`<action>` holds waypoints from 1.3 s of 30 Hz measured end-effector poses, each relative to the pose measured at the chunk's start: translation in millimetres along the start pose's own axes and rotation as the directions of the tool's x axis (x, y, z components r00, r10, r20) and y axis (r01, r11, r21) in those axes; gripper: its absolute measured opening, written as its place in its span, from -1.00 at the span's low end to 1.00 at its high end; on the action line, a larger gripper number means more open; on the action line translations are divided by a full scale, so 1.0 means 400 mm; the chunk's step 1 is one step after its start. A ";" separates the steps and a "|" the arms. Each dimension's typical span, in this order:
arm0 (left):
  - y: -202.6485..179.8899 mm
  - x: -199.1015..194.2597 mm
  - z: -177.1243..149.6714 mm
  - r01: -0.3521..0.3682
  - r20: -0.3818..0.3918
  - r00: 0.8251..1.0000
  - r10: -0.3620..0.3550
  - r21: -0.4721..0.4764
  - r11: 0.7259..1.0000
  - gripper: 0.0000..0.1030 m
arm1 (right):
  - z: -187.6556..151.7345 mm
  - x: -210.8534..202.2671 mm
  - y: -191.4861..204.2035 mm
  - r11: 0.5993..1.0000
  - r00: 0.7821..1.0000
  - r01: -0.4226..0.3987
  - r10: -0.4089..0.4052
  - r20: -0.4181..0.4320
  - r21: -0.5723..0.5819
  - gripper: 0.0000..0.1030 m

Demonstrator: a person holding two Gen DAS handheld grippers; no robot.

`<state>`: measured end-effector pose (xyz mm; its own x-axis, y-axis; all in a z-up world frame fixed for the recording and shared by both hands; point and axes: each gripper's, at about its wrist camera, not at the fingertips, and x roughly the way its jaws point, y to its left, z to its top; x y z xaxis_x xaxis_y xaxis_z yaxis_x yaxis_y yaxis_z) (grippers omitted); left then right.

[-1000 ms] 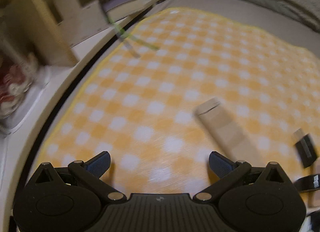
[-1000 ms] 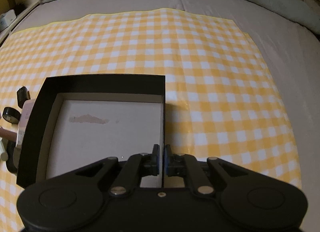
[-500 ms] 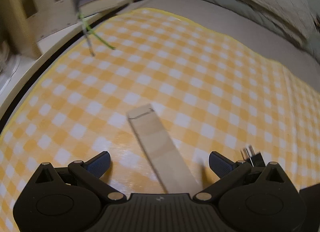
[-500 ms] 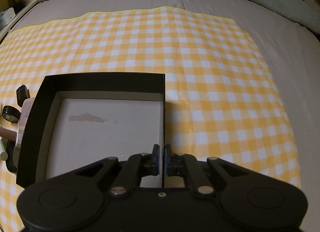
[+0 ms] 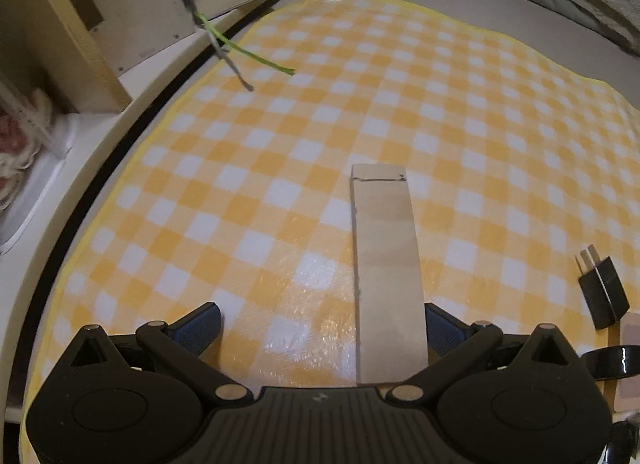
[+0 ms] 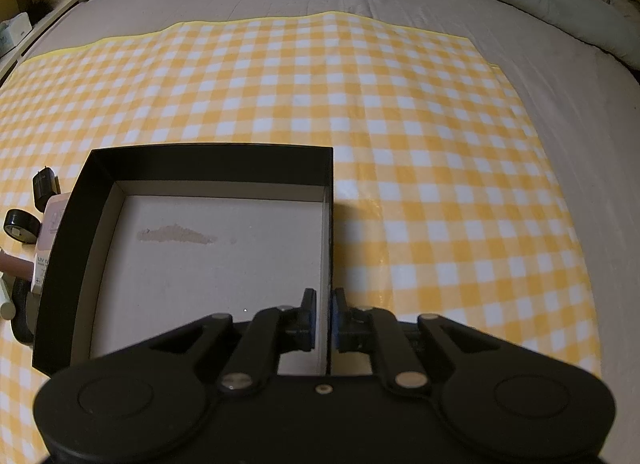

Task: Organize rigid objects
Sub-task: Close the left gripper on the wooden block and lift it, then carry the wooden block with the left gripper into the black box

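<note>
Right gripper astride the right wall of the black box on the checked cloth, jaws opening, left gripper spread wide over the cardboard strip, holding nothing

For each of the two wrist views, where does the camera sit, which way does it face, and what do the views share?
Left wrist: sits behind the left gripper, angled down at a long tan cardboard box lying between its open fingers; black plug adapter at right.
Right wrist: sits behind the right gripper, angled down at the open black cardboard box; its jaws are opening around the box's right wall.
Shared: yellow-and-white checked cloth, the adapter and the black ring.
</note>
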<state>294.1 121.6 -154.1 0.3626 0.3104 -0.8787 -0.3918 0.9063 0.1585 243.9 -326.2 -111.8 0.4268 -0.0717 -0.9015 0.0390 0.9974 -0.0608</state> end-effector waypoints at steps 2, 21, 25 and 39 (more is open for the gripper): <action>0.003 -0.005 0.012 0.017 0.032 0.999 -0.016 -0.017 1.000 0.99 | 0.000 0.000 0.001 1.000 1.000 -0.001 0.001 0.000 0.000 -0.82; -0.038 -0.056 0.018 0.186 0.054 0.981 -0.188 0.047 0.981 -0.32 | 0.002 0.012 -0.002 1.000 1.000 -0.011 0.011 -0.010 0.014 -0.94; -0.042 -0.105 0.013 0.264 0.082 0.960 -0.267 0.044 0.963 -0.33 | 0.003 0.008 -0.009 1.000 1.000 -0.011 0.011 -0.011 0.014 -0.94; -0.140 -0.294 -0.036 0.545 0.141 0.825 -0.548 0.063 0.836 -0.33 | 0.007 0.009 -0.010 1.000 1.000 -0.012 0.012 -0.011 0.014 -0.94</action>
<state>261.0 30.3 -66.2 0.6327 -0.2002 -0.7480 -0.0766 0.9451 -0.3177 247.8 -330.6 -113.7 0.4172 -0.0596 -0.9068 0.0463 0.9979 -0.0443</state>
